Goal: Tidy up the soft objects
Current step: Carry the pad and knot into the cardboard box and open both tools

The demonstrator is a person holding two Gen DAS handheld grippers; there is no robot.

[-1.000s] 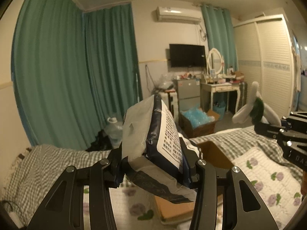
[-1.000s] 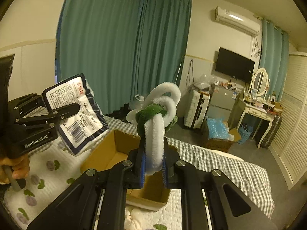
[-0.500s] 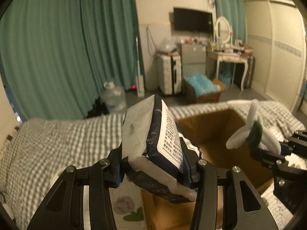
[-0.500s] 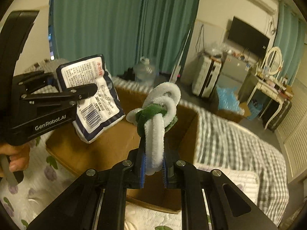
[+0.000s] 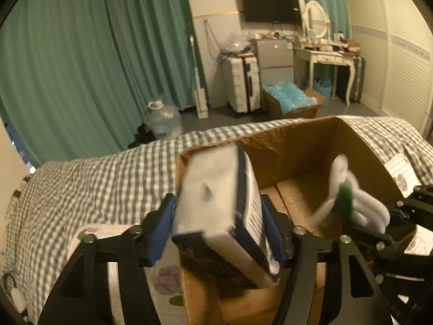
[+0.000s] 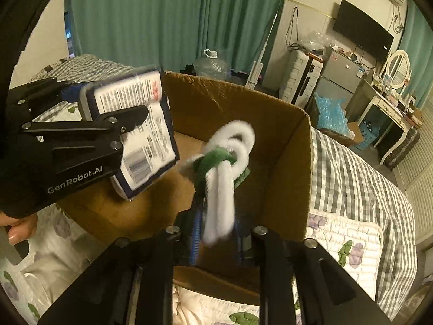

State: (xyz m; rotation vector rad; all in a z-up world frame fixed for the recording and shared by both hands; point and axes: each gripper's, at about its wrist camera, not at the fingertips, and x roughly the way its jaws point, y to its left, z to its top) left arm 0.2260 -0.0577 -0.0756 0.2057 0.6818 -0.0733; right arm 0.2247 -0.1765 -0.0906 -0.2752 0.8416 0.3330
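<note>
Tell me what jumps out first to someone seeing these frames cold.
The open cardboard box on the checked bed fills the middle of both views. Over its left side the left tongs hold a navy-and-white tissue pack, and the right tongs hold a fluffy white-and-green looped toy over the box interior. Behind, teal curtains cover the far wall.

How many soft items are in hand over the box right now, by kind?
Tissue pack: 1
White-and-green fuzzy loop toy: 1
Total: 2, both above the open cardboard box.
</note>
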